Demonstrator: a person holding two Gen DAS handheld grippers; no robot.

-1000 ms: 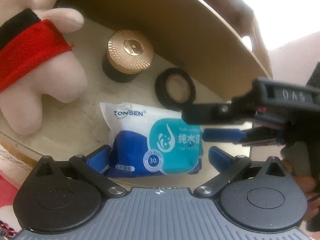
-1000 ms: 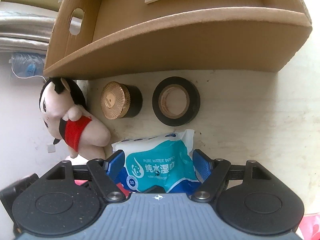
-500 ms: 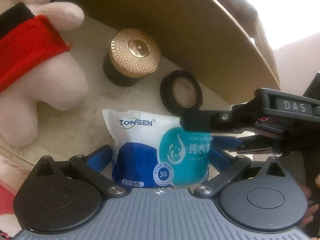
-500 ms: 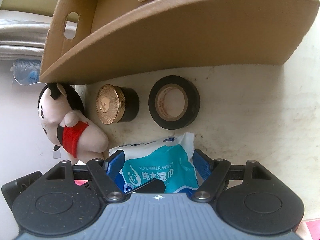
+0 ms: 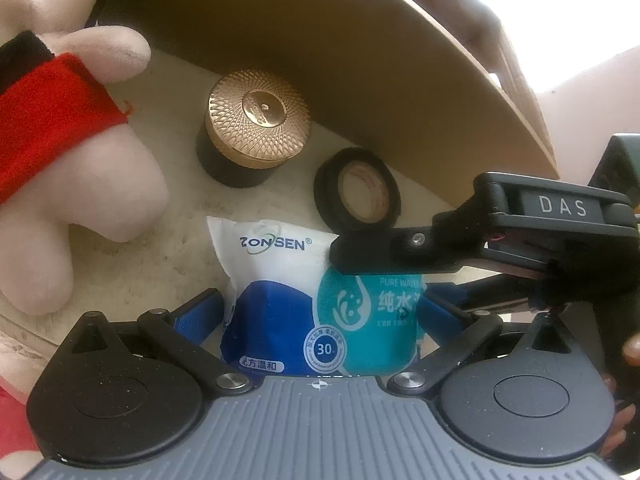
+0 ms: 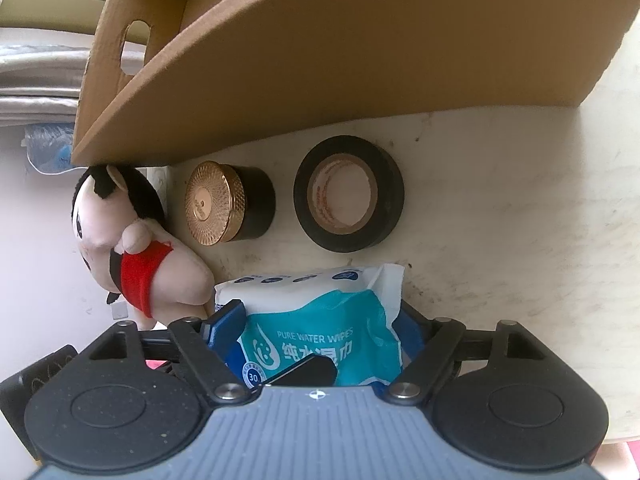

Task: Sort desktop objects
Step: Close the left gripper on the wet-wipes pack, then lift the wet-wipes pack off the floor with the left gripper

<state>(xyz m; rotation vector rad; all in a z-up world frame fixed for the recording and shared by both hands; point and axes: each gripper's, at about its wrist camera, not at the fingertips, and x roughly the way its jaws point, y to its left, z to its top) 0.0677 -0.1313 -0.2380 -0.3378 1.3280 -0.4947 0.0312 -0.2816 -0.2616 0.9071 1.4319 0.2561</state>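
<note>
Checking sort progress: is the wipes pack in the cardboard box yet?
Out. The wipes pack lies on the tabletop, in front of the cardboard box.

Jar [image 6: 228,208] left of tape roll [image 6: 348,200] — wipes pack [image 6: 320,320] before them.

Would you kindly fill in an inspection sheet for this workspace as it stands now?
Surface: pale, scuffed tabletop.
Job's things: wet wipes pack lying flat; black tape roll and gold-lidded jar beside each other before the cardboard box; plush doll at the table's left edge.
Clutter: nothing seen.
Grippers: left gripper and right gripper both straddle the pack; the right's jaws have just been opening, and neither clearly presses it.
Cables: nothing seen.
Surroundings: pale blurred background.
</note>
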